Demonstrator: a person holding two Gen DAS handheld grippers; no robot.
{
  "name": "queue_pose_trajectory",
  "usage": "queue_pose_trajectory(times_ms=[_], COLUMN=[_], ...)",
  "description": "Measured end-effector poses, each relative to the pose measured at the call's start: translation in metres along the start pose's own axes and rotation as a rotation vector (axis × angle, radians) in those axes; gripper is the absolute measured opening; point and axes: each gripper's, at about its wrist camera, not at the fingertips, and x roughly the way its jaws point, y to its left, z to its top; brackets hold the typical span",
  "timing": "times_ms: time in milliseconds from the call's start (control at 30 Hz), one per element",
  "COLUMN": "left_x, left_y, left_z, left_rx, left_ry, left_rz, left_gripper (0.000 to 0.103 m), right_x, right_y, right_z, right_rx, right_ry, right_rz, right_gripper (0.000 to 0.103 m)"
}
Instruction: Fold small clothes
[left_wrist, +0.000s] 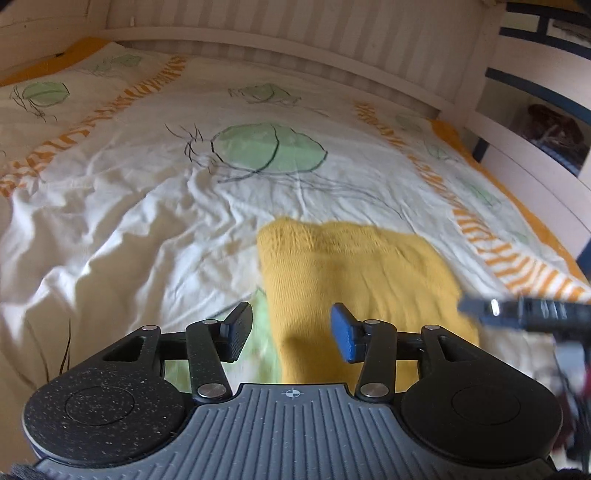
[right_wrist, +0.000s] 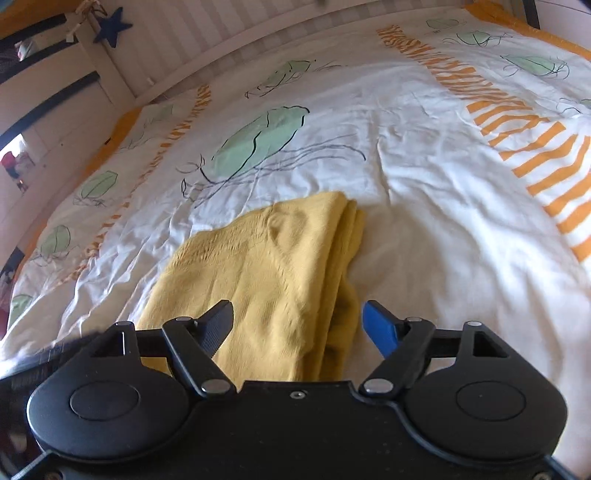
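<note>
A: Two grippers, both with their jaws apart and nothing pinched between them. The left gripper (left_wrist: 291, 330) hangs over the near end of the yellow garment (left_wrist: 354, 273), and the right gripper (right_wrist: 297, 328) hangs over that same garment's near end, seen from the other side.

B: So the cloth is let go?

A: By the look of it, yes. No pad presses on it in either view. The garment lies folded on the duvet (left_wrist: 147, 192), nearer the front edge of the bed than the headboard (left_wrist: 295, 40), with its stacked layers showing along the right side in the right wrist view.

B: Where does it sit across the bed?

A: Roughly midway, just in front of the big green leaf print (left_wrist: 266, 147), well clear of the orange striped band (right_wrist: 535, 147) toward the side edge.

B: What could go wrong from here?

A: The duvet is soft and rumpled, so I'd judge the layers could slide or spring open once left alone. A finger dragging across the knit on the way out could also catch the top layer and undo the fold. The grippers sit close together too; the right one's tip (left_wrist: 517, 308) shows blurred beside the left, so they might knock.
</note>
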Motion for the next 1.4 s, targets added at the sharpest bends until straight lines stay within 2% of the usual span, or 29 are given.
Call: queue_pose_trajectory(times_ms=[133,200,267,333,467,533,600,667,833,1033,1400], left_x=[0.026,0.045,0.061,0.064,0.043,0.029,0.016,0.004,-0.019,-0.037,-0.058], left_y=[0.000,0.005,0.011,0.015,0.007,0.002,-0.005,-0.012,-0.031,-0.044,-0.055], left_z=[0.003,0.001,-0.002,-0.005,-0.003,-0.004,-0.006,-0.010,-0.020,-0.033,-0.047], left_rx=[-0.015,-0.035,-0.054,-0.073,-0.047,-0.029,-0.012,0.007,0.061,0.079,0.074], left_ry=[-0.001,0.046,0.101,0.102,0.076,0.057,0.050,0.036,0.025,0.017,0.022], left_rz=[0.045,0.082,0.103,0.105,0.126,0.134,0.147,0.163,0.183,0.199,0.190], left_gripper=[0.045,0.045,0.049,0.054,0.053,0.054,0.055,0.068,0.079,0.102,0.102], right_x=[0.005,0.008,0.007,0.003,-0.006,-0.015,-0.025,-0.033,-0.050,-0.060,-0.079], right_y=[0.002,-0.005,-0.013,-0.016,-0.012,-0.008,-0.001,0.007,0.019,0.017,0.019], right_z=[-0.017,-0.027,-0.033,-0.033,-0.033,-0.037,-0.040,-0.043,-0.050,-0.058,-0.075], right_rx=[-0.033,-0.038,-0.032,-0.025,-0.022,-0.028,-0.046,-0.058,-0.070,-0.027,-0.016], right_ry=[0.037,0.081,0.092,0.087,0.063,0.023,-0.023,-0.054,-0.099,-0.104,-0.116], right_rz=[-0.080,-0.145,-0.172,-0.187,-0.194,-0.179,-0.166,-0.150,-0.129,-0.136,-0.125], right_gripper=[0.086,0.086,0.089,0.092,0.096,0.102,0.103,0.103,0.103,0.103,0.103])
